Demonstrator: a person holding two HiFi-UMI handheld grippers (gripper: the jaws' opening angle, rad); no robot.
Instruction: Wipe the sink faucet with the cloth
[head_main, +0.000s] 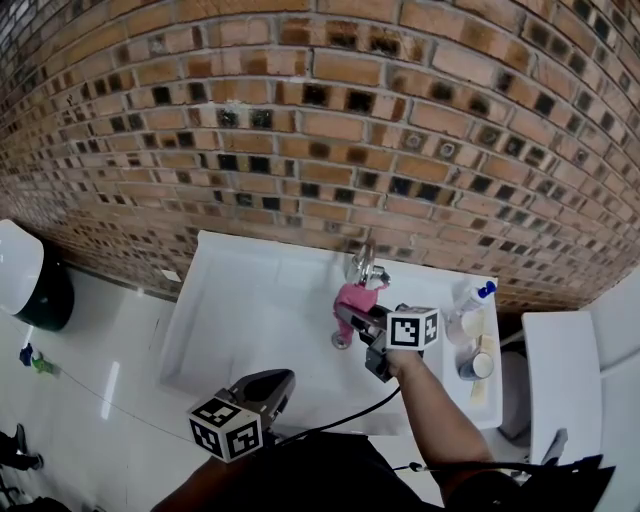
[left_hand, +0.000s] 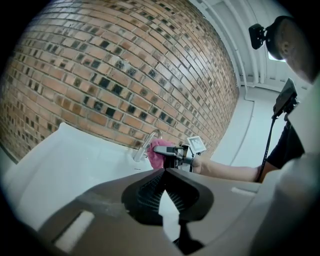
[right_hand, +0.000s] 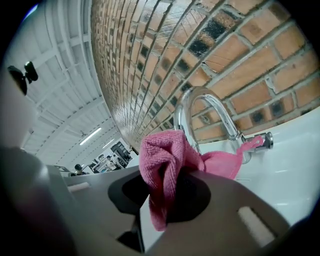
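Right tongs (right_hand: 165, 197) are clamping a bunched pink cloth (right_hand: 167, 155) that is lying against the curved chrome faucet (right_hand: 210, 107) at the back of the white sink (head_main: 250, 300), while the left tongs (left_hand: 167, 192) are hanging well in front of the faucet, tips together on nothing. The wipe is probably going best with the cloth pressing on the spout and sliding along its arch down to the base, with a firm grip. No brand is reading clearly: the bottle (head_main: 470, 297) beside the faucet is too small, and the cubes are showing only square markers.
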